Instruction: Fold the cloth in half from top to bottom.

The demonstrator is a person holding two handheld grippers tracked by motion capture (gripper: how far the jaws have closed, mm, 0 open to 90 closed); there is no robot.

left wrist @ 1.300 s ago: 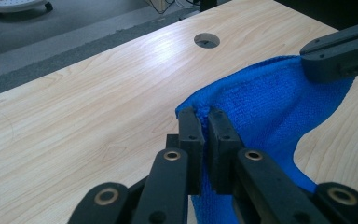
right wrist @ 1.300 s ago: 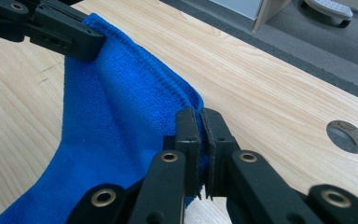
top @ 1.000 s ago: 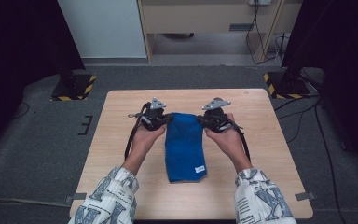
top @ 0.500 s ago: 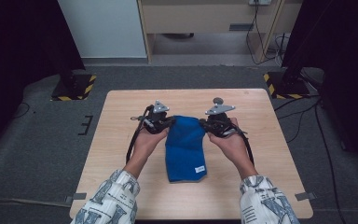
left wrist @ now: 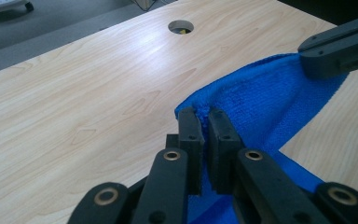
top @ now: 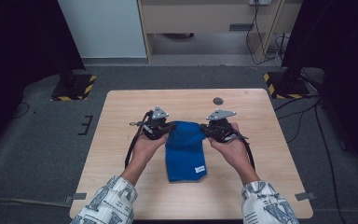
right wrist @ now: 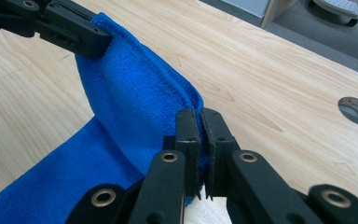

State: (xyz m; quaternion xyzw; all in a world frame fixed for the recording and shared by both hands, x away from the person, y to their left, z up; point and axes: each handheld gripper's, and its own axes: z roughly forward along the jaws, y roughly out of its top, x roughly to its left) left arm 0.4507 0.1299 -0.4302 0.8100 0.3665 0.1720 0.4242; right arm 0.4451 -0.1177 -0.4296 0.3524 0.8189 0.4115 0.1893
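The blue cloth [top: 185, 151] lay mid-table [top: 121, 116], long way near to far. Left gripper [top: 162, 129] & right gripper [top: 210, 130] fingers were clamped on its two far corners, lifted, one each side, equally close.

There were two tongs, the left tongs [top: 169, 128] and the right tongs [top: 204, 129], each clamped on a far corner of one blue cloth [top: 185, 154] stretched between them. One table [top: 121, 140] lay beneath, with one round hole [top: 218, 101] beyond the right tongs.
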